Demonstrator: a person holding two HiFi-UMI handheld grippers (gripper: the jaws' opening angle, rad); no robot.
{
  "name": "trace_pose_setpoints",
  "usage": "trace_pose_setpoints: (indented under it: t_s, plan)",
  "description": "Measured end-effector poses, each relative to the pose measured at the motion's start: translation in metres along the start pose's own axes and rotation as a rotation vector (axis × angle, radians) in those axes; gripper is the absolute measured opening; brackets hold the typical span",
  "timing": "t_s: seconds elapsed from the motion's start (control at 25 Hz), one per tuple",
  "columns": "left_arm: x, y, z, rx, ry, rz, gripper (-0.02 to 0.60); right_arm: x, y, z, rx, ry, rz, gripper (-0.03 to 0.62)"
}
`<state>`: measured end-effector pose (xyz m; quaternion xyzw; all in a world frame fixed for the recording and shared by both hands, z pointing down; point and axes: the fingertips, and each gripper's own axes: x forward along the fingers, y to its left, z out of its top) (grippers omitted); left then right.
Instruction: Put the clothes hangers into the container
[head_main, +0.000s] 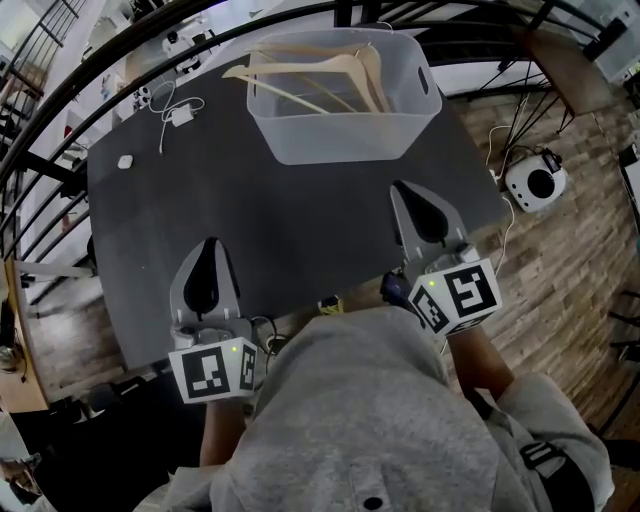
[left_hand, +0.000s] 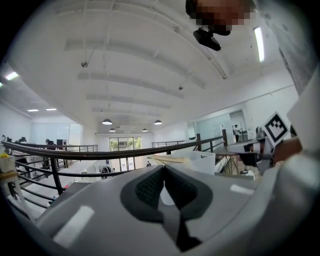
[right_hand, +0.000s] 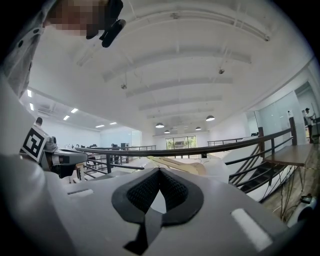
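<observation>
Room: we are looking down on an open office level with a black railing (head_main: 110, 62) curving behind a dark grey table (head_main: 300, 230) and wood-pattern flooring to the right.
Container: a translucent plastic container (head_main: 345, 140) is standing at the far edge of the table, well apart from both grippers.
Hangers: pale wooden clothes hangers (head_main: 320, 75) are lying inside the container, crossing each other, with their ends reaching its rim.
Left gripper: we are holding the left gripper (head_main: 210, 245) over the near left part of the table; its jaws are resting together with nothing between them.
Right gripper: we are holding the right gripper (head_main: 405, 190) over the near right part, nearer the container; its jaws are also meeting at the tips, empty.
Other things: a white charger (head_main: 182, 116) with its cable is lying at the far left of the table, and a round white device (head_main: 537, 181) is sitting on the floor to the right.
</observation>
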<state>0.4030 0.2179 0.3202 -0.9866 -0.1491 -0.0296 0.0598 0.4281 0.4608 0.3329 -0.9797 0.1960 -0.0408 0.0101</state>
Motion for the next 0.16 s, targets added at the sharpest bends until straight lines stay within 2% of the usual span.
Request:
trace_pose_setpoints:
  t_s: [0.16]
  plan:
    - [0.016, -0.029, -0.003, 0.006, 0.022, 0.005, 0.012, -0.01, -0.03, -0.003, -0.003, 0.008, 0.002, -0.002]
